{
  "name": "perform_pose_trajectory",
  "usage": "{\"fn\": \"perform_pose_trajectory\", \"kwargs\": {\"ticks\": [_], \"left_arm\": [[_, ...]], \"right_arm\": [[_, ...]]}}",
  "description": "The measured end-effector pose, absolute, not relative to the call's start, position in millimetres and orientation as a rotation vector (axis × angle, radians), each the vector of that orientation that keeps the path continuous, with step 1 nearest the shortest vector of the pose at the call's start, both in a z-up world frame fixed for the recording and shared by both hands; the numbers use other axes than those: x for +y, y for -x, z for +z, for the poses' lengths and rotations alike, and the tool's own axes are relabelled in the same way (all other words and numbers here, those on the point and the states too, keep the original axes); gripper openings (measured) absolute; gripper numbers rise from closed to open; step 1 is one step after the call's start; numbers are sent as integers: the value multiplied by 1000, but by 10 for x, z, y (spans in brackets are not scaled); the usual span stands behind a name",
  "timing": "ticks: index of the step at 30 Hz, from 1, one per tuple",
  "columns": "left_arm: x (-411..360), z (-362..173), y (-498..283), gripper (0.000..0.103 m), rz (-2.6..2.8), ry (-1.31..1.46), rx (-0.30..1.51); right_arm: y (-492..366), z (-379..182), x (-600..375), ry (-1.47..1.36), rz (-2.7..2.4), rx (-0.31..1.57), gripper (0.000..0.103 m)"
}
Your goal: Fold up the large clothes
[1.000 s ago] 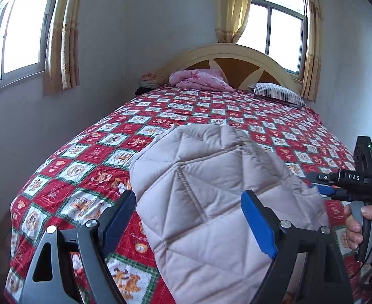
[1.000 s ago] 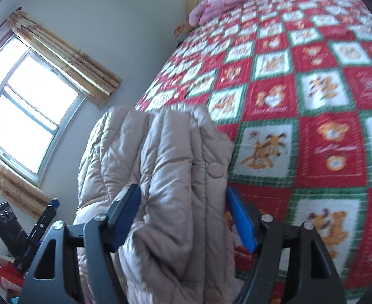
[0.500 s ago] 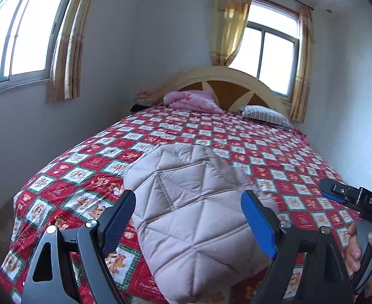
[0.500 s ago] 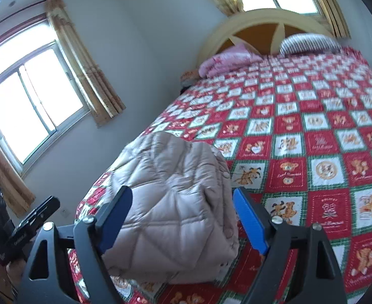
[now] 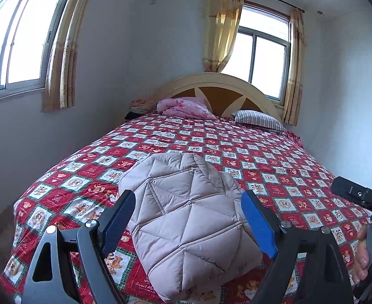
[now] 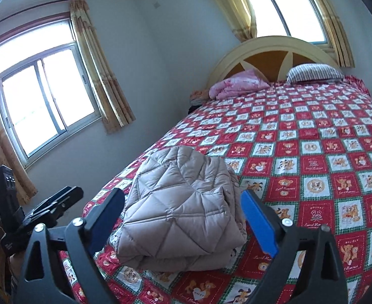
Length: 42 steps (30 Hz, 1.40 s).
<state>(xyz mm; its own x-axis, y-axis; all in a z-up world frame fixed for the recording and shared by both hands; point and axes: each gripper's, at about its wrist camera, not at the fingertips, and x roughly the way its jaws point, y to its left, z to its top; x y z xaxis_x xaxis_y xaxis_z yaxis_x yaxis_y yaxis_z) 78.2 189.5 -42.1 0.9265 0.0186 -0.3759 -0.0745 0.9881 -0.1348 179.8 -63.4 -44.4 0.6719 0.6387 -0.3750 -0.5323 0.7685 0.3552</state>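
**Quilted jacket folded on the bed, both grippers off it**

Beige and quilted, the jacket (image 5: pixel 188 217) lies folded into a thick bundle near the foot corner of the bed (image 5: pixel 274 157), on its red checked cover printed with bears. From the right wrist camera the jacket (image 6: pixel 183 207) shows stacked layers along its near edge.

The left gripper (image 5: pixel 188 220) hangs in front of the bundle with its blue pads spread wide, holding nothing. The right gripper (image 6: pixel 183 217) is likewise spread wide, with nothing between its fingers.

A pink blanket (image 5: pixel 186 107) and a striped pillow (image 5: pixel 258 119) lie at the head of the bed, against the arched headboard (image 5: pixel 218 86). Curtained windows (image 5: pixel 262 60) flank the room.
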Motion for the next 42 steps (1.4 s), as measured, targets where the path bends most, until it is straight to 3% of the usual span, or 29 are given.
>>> {"fn": "perform_pose_trajectory", "kwargs": {"ticks": [38,40,42], "left_arm": [[1780,-369,-733,87,67,98,354],[1766,-342,-715,90,74,90,343],[1756,-323,-697,99,88,86,332]], "right_arm": [[-1583,-326,-715,-210,638,414,102],[-1575,-315,-724,-211,638,408,102],[-1569,-305,-738,-212,638,400,102]]}}
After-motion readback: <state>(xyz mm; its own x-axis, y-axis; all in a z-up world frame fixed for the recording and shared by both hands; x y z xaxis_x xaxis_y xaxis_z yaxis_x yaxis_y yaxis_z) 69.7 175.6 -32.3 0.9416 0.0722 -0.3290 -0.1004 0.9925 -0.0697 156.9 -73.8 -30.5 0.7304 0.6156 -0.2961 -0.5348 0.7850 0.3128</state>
